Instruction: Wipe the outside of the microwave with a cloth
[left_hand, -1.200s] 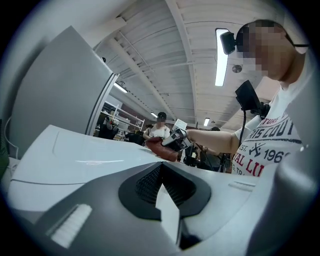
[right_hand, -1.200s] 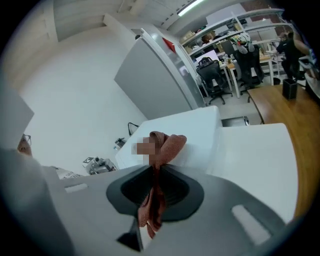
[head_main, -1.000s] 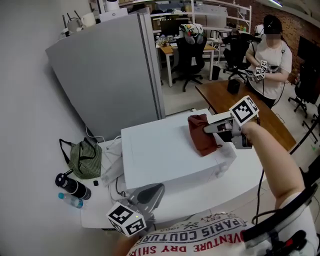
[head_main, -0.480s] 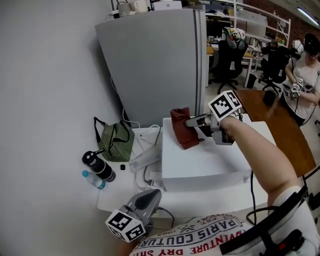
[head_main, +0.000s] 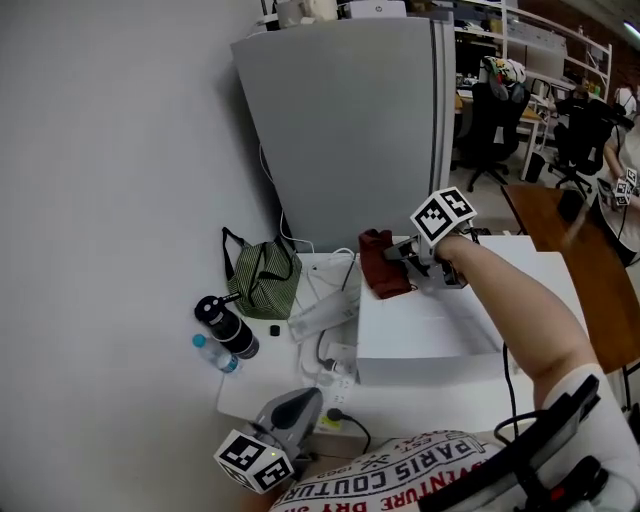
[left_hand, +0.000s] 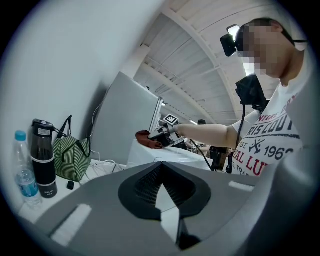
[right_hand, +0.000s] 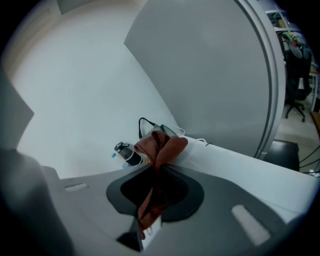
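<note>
The white microwave (head_main: 450, 325) sits on a white table. My right gripper (head_main: 400, 257) is shut on a dark red cloth (head_main: 379, 264) at the top's far left corner; the cloth hangs over that edge. In the right gripper view the cloth (right_hand: 159, 150) is pinched between the jaws, the microwave top (right_hand: 250, 167) stretching beyond. My left gripper (head_main: 295, 410) is low at the table's near edge, jaws shut with nothing between them. From the left gripper view, the microwave (left_hand: 165, 157) and cloth (left_hand: 148, 139) are ahead.
A green striped bag (head_main: 262, 283), a black flask (head_main: 226, 327) and a water bottle (head_main: 214, 352) stand left of the microwave. Cables and a power strip (head_main: 330, 310) lie beside it. A grey cabinet (head_main: 350, 120) rises behind. A wooden desk (head_main: 590, 260) stands to the right.
The right gripper has dragged the cloth leftward across the microwave top, from its right part to the far left corner. The head view has swung left. The left gripper stays low.
</note>
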